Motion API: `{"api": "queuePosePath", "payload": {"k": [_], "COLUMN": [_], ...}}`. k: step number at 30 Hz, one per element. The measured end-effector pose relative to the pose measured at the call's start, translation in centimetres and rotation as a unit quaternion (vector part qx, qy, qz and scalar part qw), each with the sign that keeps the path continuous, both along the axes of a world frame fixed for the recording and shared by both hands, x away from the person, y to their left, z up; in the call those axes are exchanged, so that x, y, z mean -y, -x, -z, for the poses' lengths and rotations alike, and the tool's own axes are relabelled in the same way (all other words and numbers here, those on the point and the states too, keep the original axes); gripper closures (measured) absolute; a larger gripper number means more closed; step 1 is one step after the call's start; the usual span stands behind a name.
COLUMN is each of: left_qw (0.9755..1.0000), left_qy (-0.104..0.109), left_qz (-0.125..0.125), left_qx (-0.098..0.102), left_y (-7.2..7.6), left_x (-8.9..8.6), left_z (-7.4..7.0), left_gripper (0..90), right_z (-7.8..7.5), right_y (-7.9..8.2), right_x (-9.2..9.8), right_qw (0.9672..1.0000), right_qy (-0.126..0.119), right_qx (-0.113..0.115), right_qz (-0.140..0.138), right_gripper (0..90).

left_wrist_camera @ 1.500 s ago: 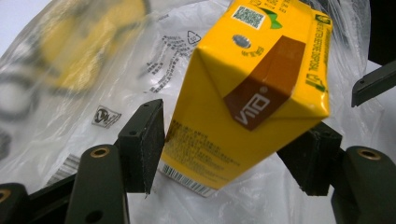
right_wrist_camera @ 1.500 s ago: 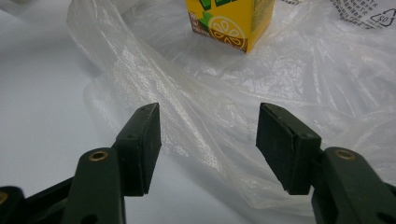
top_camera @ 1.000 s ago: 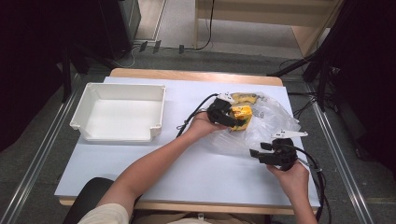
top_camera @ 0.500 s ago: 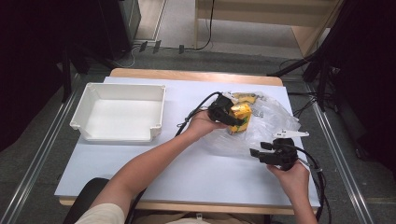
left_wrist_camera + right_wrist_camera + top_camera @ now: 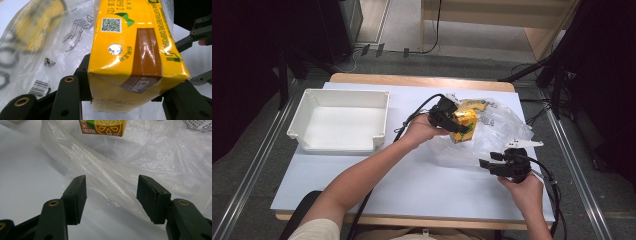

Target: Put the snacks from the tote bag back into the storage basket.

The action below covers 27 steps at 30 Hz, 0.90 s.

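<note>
L gripper (image 5: 455, 121): jaws clamped on both sides of the yellow drink carton (image 5: 463, 126); they closed in on it a moment ago, carton between the pads.
Why held so: grip sits low on the carton's end, w/ the foil straw hole facing the camera in the left gripper view; prob. so the carton pulls clear of the bag in one go.
Carton: held up off the table, just at the mouth of the clear plastic bag (image 5: 502, 127), right-of-centre on the table.
R gripper (image 5: 493, 164): jaws stand well apart, nothing gripped. In the right gripper view, bag film (image 5: 117, 185) lies between and beyond the pads, not pinched.
Why there: looks parked at the bag's near edge, ready to pin the film down so the bag won't drag along. A judgement, not seen.
Bag: crumpled, lying flat on the white table (image 5: 412, 185); printing and a barcode on it. A 2nd yellow item (image 5: 477, 104) shows blurred inside, far end.
Tray (image 5: 339, 120): white, empty, far-left of table, well apart from bag; likely drop spot for the carton.
Count: grippers 2; hands 2; cartons in grip 1; yellow items inside bag at least 1, more can't tell; bags 1; trays 1.
Risk: film may cling to the carton on lift-out.
</note>
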<state>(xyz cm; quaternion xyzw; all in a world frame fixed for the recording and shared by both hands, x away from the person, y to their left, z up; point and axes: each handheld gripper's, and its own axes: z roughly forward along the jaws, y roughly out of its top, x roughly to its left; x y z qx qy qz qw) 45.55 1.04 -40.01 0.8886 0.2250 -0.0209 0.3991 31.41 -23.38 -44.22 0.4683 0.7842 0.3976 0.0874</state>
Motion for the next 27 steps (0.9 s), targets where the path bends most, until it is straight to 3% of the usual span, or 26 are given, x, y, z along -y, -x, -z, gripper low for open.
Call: {"api": "queuePosePath", "payload": {"k": [4,27], "left_qw": [0.9999,0.9996], "left_qy": [0.012,0.026], "left_qz": [0.001,-0.004], "left_qx": [-0.003,-0.005], "left_y": [0.2,0.9], "left_x": [-0.4,-4.6], "left_z": [-0.8,-4.5], "left_gripper": [51.7,51.8], "right_z": [-0.1,-0.1], "right_y": [0.0,-0.6], "right_x": [0.0,-0.8], "right_qw": [1.0,0.9998], "right_qy": [-0.004,-0.006], "right_qx": [-0.001,-0.003], "right_qz": [0.0,-0.016], "right_gripper": [42.1,42.2]}}
